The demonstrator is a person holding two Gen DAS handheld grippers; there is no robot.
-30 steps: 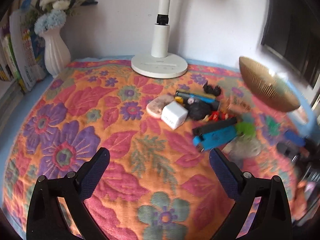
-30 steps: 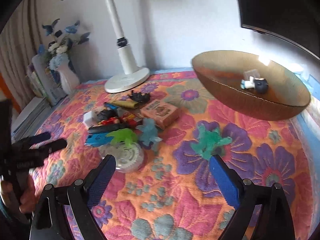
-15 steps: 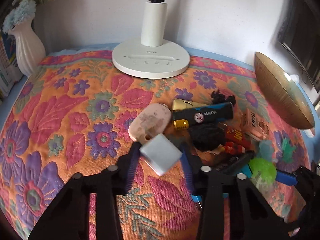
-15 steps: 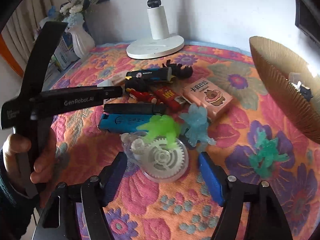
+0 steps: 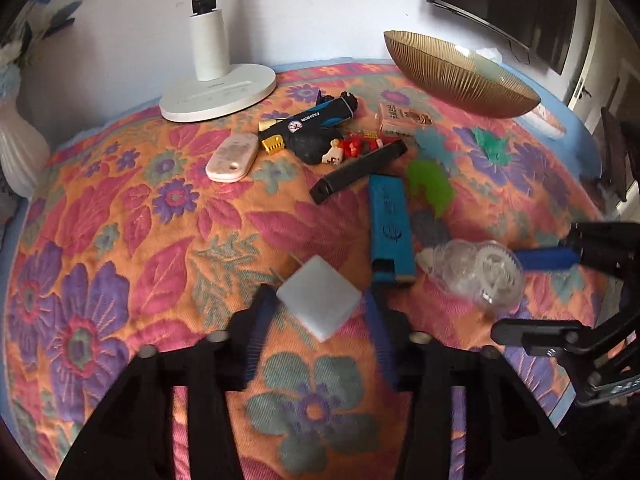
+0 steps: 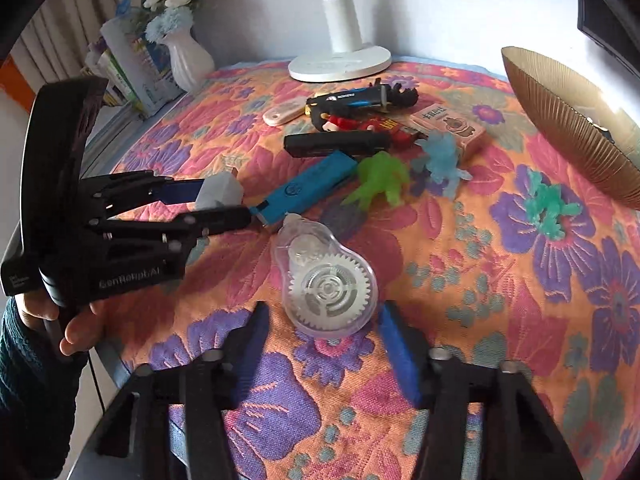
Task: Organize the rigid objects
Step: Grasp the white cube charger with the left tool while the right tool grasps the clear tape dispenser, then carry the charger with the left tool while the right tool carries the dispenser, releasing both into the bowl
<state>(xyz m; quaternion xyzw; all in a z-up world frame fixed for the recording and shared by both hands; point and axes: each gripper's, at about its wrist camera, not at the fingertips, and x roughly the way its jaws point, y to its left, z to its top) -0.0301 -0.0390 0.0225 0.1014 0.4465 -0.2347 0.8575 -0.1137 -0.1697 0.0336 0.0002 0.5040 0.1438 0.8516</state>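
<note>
The left tongs [image 5: 318,306] are clamped on a white cube-shaped plug adapter [image 5: 318,302], held above the flowered cloth of the bench [image 5: 120,208] near the blue lighter [image 5: 390,226]. Right of it lies a clear tape dispenser with white gears [image 6: 326,280]; the right tongs [image 6: 324,328] stand spread wide to either side of its near end, gripping nothing. Further right on the cloth sit green [image 6: 380,184] and pale blue [image 6: 440,160] rubbery figures, with the ribbed golden bowl [image 6: 568,120] at the far right edge.
</note>
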